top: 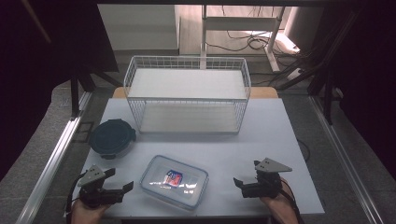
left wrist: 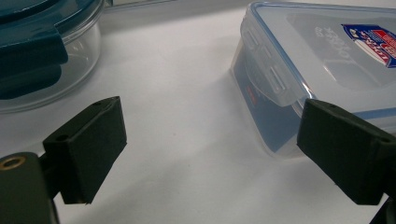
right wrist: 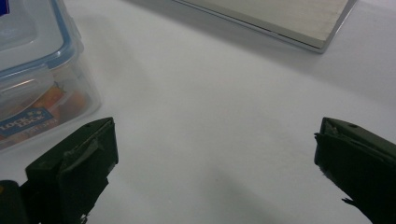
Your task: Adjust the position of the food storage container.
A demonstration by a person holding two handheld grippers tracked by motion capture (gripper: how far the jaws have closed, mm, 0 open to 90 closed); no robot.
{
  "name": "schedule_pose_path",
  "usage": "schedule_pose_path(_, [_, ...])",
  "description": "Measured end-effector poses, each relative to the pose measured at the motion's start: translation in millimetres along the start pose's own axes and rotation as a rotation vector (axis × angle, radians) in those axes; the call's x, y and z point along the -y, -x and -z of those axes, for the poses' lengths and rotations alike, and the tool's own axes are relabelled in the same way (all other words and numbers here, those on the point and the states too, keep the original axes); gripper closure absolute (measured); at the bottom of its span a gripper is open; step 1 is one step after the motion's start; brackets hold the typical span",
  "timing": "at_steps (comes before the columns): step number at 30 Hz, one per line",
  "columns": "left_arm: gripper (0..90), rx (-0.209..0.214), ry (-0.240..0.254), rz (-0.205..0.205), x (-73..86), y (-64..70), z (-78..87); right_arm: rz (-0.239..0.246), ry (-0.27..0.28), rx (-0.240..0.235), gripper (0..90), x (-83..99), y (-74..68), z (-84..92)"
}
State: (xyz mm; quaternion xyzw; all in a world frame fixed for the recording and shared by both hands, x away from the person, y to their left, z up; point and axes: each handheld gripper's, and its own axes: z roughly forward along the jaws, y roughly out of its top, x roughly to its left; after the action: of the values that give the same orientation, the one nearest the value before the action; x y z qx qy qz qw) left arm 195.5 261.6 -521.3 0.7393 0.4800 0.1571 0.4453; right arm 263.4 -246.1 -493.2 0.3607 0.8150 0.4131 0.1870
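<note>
Left claw (top: 122, 179) jaws apart, empty, low over desk (top: 261, 135) near front edge, just left of rectangular clip-lid food container (top: 174, 180). Right claw (top: 239, 183) jaws apart, empty, right of same container, not touching. Round blue-lidded glass container (top: 112, 138) behind left claw. White wire basket (top: 187, 93) at desk's far side.
</note>
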Motion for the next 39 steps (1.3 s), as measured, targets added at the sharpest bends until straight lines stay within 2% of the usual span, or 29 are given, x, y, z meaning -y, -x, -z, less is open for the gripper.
schedule_pose_path(3, [9.8, -0.001, -0.018, -0.013, -0.2, 2.1, -2.5, -0.001, 0.002, 0.002, 0.0, -1.5, -5.3, -1.6])
schedule_pose_path(4, [9.9, -0.001, -0.028, -0.023, -0.4, 3.5, -3.9, 0.003, -0.006, -0.014, 0.0, -2.8, -12.1, -4.4])
schedule_pose_path(5, [9.9, 0.0, -0.037, -0.033, -0.6, 5.1, -5.3, 0.003, -0.006, -0.014, 0.0, -2.8, -12.1, -4.4])
schedule_pose_path(7, [10.1, 0.006, -0.054, -0.051, -1.3, 8.5, -8.3, 0.021, -0.023, -0.036, 0.0, -3.0, -21.1, -9.2])
schedule_pose_path(8, [11.1, 0.009, -0.063, -0.058, -1.5, 10.1, -9.6, 0.038, -0.044, -0.055, 0.0, -2.9, -30.6, -14.2])
schedule_pose_path(10, [12.3, -0.003, -0.078, -0.071, -1.6, 12.3, -11.2, 0.046, -0.052, -0.065, 0.0, -2.9, -35.1, -16.2])
schedule_pose_path(13, [12.9, 0.009, -0.085, -0.058, -1.3, 11.4, -11.8, 0.075, -0.072, -0.097, 0.0, -3.6, -47.5, -20.4])
schedule_pose_path(14, [13.8, 0.019, -0.086, -0.051, -1.2, 10.6, -11.8, 0.084, -0.073, -0.123, 0.0, -3.9, -55.0, -22.4])
schedule_pose_path(20, [18.1, 0.031, -0.099, -0.063, -1.1, 12.3, -11.0, 0.112, -0.084, -0.186, 0.0, -4.6, -71.2, -24.9])
schedule_pose_path(25, [29.9, 0.091, -0.122, -0.076, -0.5, 13.3, -9.5, 0.134, -0.101, -0.257, 1.2, -5.2, -83.6, -26.1])
schedule_pose_path(26, [32.6, 0.1, -0.129, -0.085, -0.3, 14.1, -9.1, 0.137, -0.107, -0.26, 4.3, -5.4, -85.2, -26.2])
schedule_pose_path(28, [41.1, 0.119, -0.138, -0.088, -0.3, 14.9, -9.3, 0.146, -0.117, -0.267, 16.8, -6.1, -89.6, -24.7])
schedule_pose_path(30, [50.3, 0.147, -0.145, -0.085, -0.7, 15.6, -9.9, 0.144, -0.127, -0.285, 34.6, -7.4, -92.6, -22.3])
schedule_pose_path(32, [61.2, 0.164, -0.148, -0.092, -1.2, 17.2, -10.6, 0.16, -0.153, -0.329, 51.2, -8.4, -96.7, -20.8])
schedule_pose_path(34, [70.8, 0.185, -0.154, -0.094, -1.8, 18.3, -11.6, 0.202, -0.182, -0.357, 64.7, -8.1, -101.4, -20.4])
schedule_pose_path(36, [79.1, 0.215, -0.168, -0.099, -1.8, 19.0, -14.2, 0.222, -0.197, -0.384, 76.2, -7.9, -104.9, -20.7])
schedule_pose_path(37, [87.5, 0.217, -0.179, -0.097, -1.9, 19.3, -15.7, 0.234, -0.197, -0.421, 83.3, -8.3, -108.4, -20.4])
schedule_pose_path(38, [87.5, 0.214, -0.192, -0.101, -2.1, 19.5, -17.7, 0.234, -0.197, -0.421, 86.8, -8.3, -108.4, -20.4])
schedule_pose_path(39, [90.0, 0.207, -0.207, -0.109, -3.2, 20.5, -21.1, 0.246, -0.192, -0.445, 89.7, -9.2, -112.5, -19.9])
